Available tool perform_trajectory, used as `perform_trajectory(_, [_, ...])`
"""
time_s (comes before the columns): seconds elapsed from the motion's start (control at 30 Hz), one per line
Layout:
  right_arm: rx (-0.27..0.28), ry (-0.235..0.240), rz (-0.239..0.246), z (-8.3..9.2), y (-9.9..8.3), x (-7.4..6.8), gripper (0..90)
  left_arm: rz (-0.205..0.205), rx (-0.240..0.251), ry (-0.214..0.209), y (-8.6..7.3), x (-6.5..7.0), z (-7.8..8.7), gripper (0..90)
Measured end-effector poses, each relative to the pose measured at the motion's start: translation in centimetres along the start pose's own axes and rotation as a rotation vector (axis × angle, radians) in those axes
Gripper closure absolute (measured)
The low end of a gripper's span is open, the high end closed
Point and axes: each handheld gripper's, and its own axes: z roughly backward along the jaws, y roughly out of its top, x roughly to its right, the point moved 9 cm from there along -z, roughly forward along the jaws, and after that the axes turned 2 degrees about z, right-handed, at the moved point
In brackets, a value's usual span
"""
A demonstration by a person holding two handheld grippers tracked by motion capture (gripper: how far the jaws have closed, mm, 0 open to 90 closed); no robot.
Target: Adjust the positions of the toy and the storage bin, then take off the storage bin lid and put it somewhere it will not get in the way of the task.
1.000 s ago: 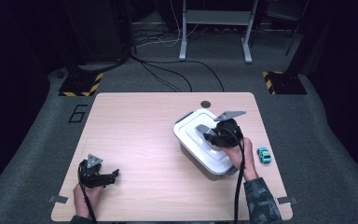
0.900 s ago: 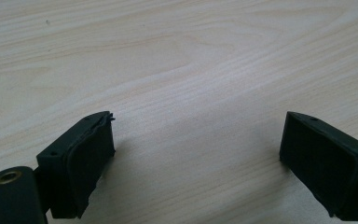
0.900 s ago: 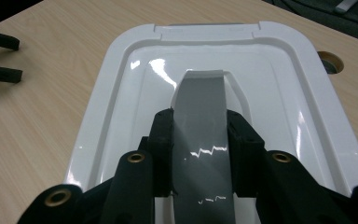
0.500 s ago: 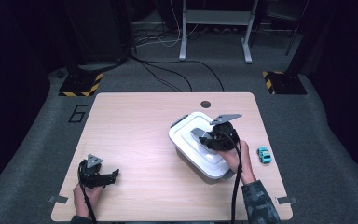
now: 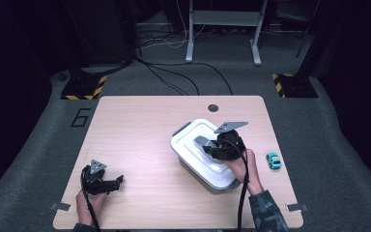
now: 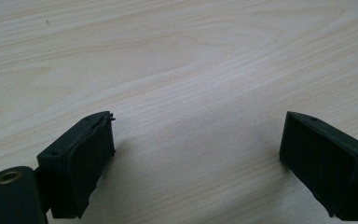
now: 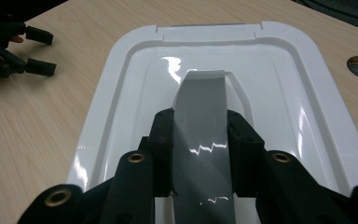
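Observation:
A white lidded box (image 5: 193, 159) sits right of centre on the wooden table (image 5: 140, 125). A grey handle (image 7: 200, 107) runs along the middle of its lid (image 7: 284, 93). My right gripper (image 5: 211, 147) comes at it from the near right, shut on that handle, and in the right gripper view (image 7: 200, 126) the two black jaws press on its sides. My left gripper (image 5: 116, 182) rests low at the table's front left, pointing right. Its jaws (image 6: 196, 154) stand wide open over bare wood, holding nothing. It also appears far off in the right gripper view (image 7: 44, 51).
A small blue toy car (image 5: 272, 160) lies near the table's right edge, just right of my right hand. A round cable hole (image 5: 213, 108) sits at the back edge. Cables and stand legs cross the floor behind the table.
The white box and my right gripper on its handle have shifted slightly to the left and turned a little. The left gripper has stayed put.

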Motion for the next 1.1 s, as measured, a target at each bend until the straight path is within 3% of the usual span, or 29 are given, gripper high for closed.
perform_trajectory(0.53, [0.011, -0.022, 0.018, 0.3, 0.3, 0.0, 67.0, 0.003, 0.009, 0.001, 0.1, 0.0, -0.1, 9.5])
perform_trajectory(1.1, [0.032, -0.064, 0.048, 2.1, 1.5, 0.3, 67.0, 0.001, 0.001, -0.001, 0.0, 0.0, 0.0, 9.5])
